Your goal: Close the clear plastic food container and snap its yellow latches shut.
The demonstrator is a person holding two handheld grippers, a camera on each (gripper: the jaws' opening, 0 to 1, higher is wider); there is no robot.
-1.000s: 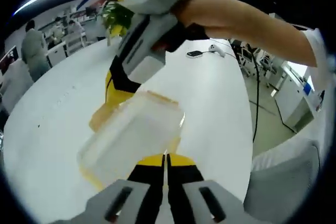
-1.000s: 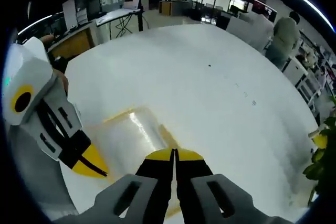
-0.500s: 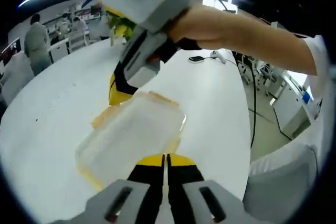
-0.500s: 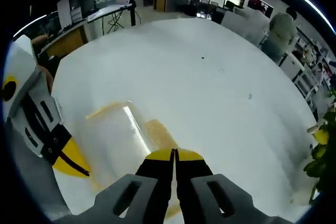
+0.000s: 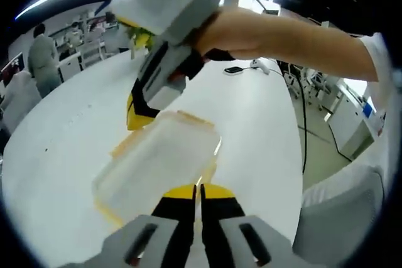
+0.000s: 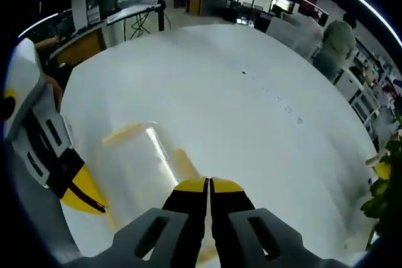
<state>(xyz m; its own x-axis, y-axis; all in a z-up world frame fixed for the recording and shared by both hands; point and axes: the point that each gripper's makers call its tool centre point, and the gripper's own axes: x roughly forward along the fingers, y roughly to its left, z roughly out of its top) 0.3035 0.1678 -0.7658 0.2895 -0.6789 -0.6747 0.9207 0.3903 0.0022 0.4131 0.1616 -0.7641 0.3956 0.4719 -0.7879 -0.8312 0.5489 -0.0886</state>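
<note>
The clear plastic food container [image 5: 157, 161] lies on the white table [image 5: 251, 130] with its lid down; yellow latches [image 5: 123, 145] show along its edges. My left gripper [image 5: 199, 187] is shut, its yellow tips at the container's near edge. The right gripper [image 5: 135, 114], held by a hand, comes in from the top with its tips at the container's far end. In the right gripper view the container [image 6: 141, 161] lies just left of my shut right gripper [image 6: 208, 183], with a yellow latch [image 6: 122, 133] at its far end. The left gripper [image 6: 85, 196] touches its left side.
A dark device with a cable [image 5: 235, 64] lies at the far side of the table, and a plant [image 5: 139, 32] stands at its back edge. The table edge [image 5: 300, 174] runs along the right, with floor beyond. Desks and people stand past the table [image 6: 339, 42].
Both views have shifted a little with the hands. The container stays in place, and both grippers remain shut at its opposite ends.
</note>
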